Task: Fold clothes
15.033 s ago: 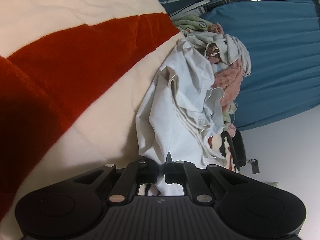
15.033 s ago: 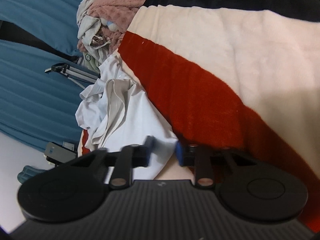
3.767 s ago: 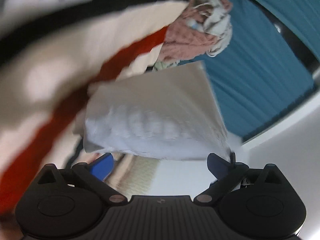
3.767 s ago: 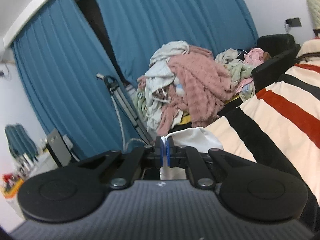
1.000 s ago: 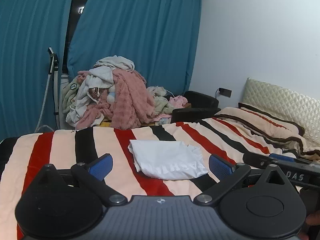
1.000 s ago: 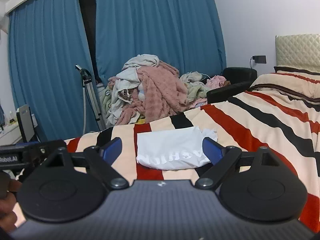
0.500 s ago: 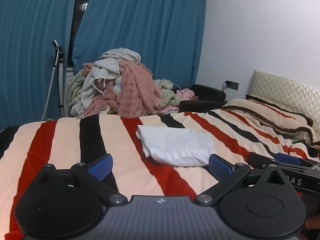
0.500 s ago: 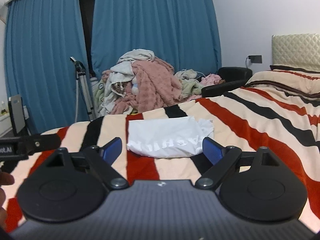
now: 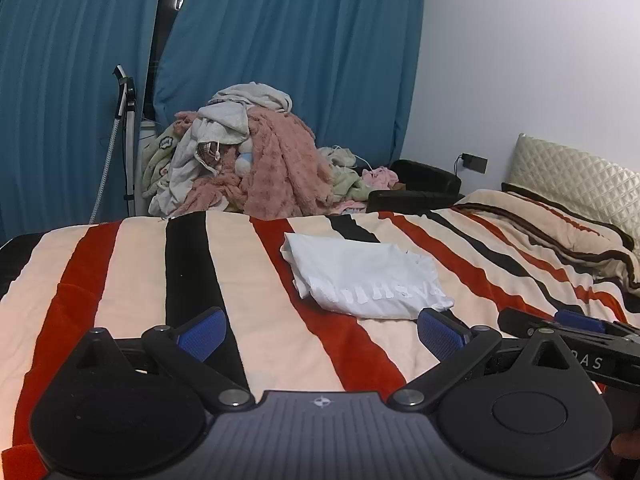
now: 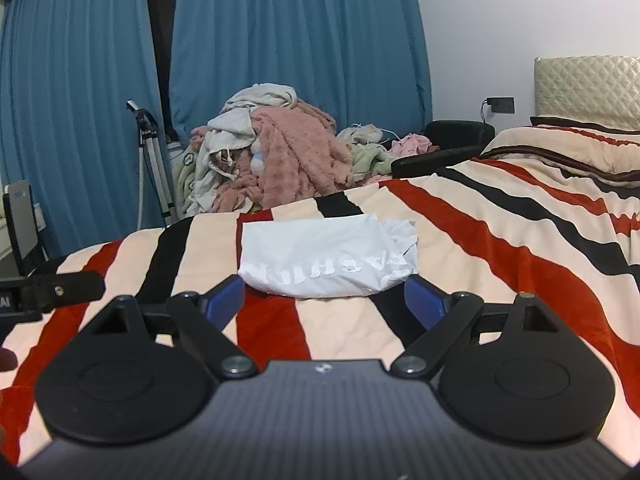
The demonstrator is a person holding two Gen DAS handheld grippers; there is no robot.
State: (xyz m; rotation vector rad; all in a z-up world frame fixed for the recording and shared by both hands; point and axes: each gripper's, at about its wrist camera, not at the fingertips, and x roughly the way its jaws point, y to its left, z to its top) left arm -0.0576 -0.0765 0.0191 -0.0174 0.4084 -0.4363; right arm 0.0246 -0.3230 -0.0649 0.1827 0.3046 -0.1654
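Right wrist: folded white shirt [image 10: 326, 258] on striped bed [image 10: 500, 248], released since seconds ago; right tool [image 10: 325, 296] and left tool [image 9: 320, 334] apart, empty. Fold apparently complete.

A bed with a cream, red and black striped blanket [image 9: 248, 280] fills the foreground. Behind it hang blue pleated curtains [image 9: 312, 60]. A quilted cream headboard [image 9: 576, 176] stands at the right, near a black wall socket [image 9: 474, 162].
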